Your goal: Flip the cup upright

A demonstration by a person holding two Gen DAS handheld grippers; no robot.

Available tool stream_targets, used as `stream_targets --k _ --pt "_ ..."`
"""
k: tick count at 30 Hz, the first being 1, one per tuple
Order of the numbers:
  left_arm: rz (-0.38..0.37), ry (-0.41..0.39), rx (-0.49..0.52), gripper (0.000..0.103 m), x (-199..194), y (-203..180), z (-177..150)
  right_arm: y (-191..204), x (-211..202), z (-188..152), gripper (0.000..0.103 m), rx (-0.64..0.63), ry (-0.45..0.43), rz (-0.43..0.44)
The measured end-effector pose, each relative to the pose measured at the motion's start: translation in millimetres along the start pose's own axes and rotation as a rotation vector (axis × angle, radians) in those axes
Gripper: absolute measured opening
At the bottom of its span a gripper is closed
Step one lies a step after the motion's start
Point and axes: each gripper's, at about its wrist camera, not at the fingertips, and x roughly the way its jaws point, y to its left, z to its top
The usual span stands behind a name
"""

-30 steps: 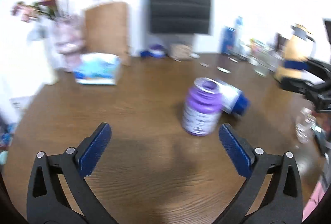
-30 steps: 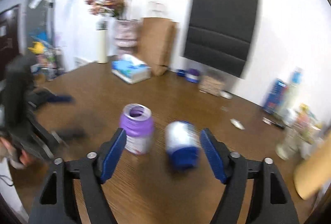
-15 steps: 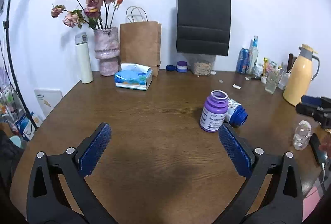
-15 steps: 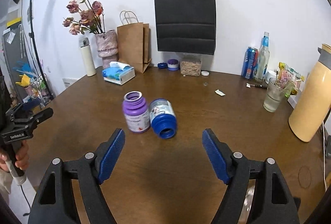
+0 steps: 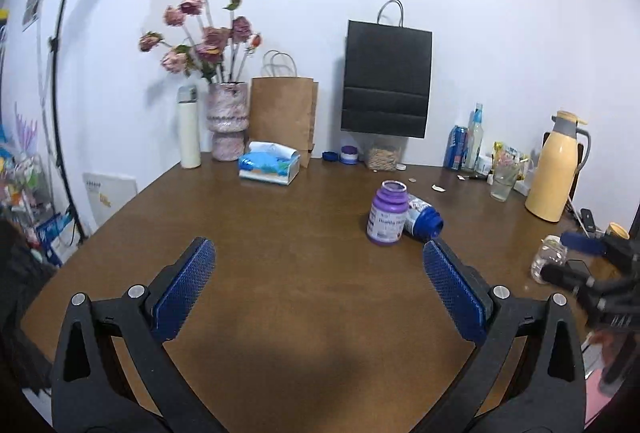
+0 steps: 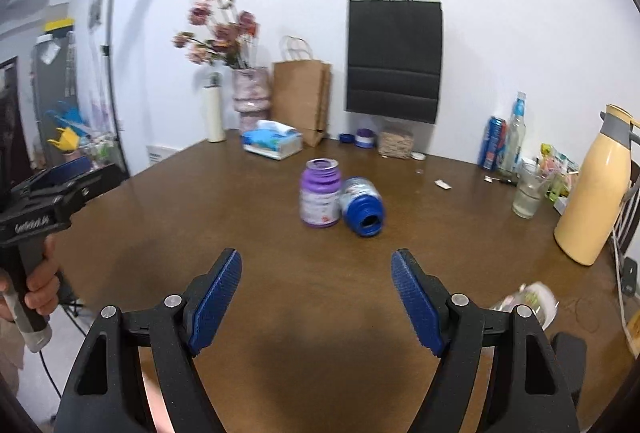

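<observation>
A blue container (image 5: 424, 219) (image 6: 362, 205) lies on its side on the brown table (image 5: 280, 233) (image 6: 240, 193), its open mouth facing the near right. It touches a purple container (image 5: 387, 213) (image 6: 320, 199) that stands upright on its left. My left gripper (image 5: 316, 247) is open and empty, well short of both and to their left. My right gripper (image 6: 317, 255) is also open and empty, with both containers ahead of its fingers and some way off.
A clear jar (image 6: 528, 303) (image 5: 550, 263) lies near the table's right edge. A yellow jug (image 6: 592, 193), a glass (image 6: 528, 193), cans and bottles stand at the right. A tissue box (image 5: 269, 169), a flower vase (image 5: 227, 121) and paper bags line the back.
Both grippers have drawn back and risen from the containers, which now look smaller and farther off. Both stay open. The containers have not moved.
</observation>
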Motion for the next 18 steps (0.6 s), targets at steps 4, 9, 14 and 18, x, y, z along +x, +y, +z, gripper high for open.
stream_targets --k 4,9,14,18 --pt "0.059 -0.005 0.007 0.103 -22 6 -21 25 -13 -41 0.082 -0.064 0.012 -0.022" --pt "0.079 0.022 -0.024 0.103 -30 12 -35 40 -19 -82 0.082 -0.114 0.063 -0.006" --pt "0.07 0.034 -0.07 0.103 -29 15 -35 43 -24 -95 0.082 -0.117 0.065 -0.016" --pt "0.087 0.028 -0.109 0.103 -40 15 -45 37 -29 -89 0.082 -0.063 0.034 -0.03"
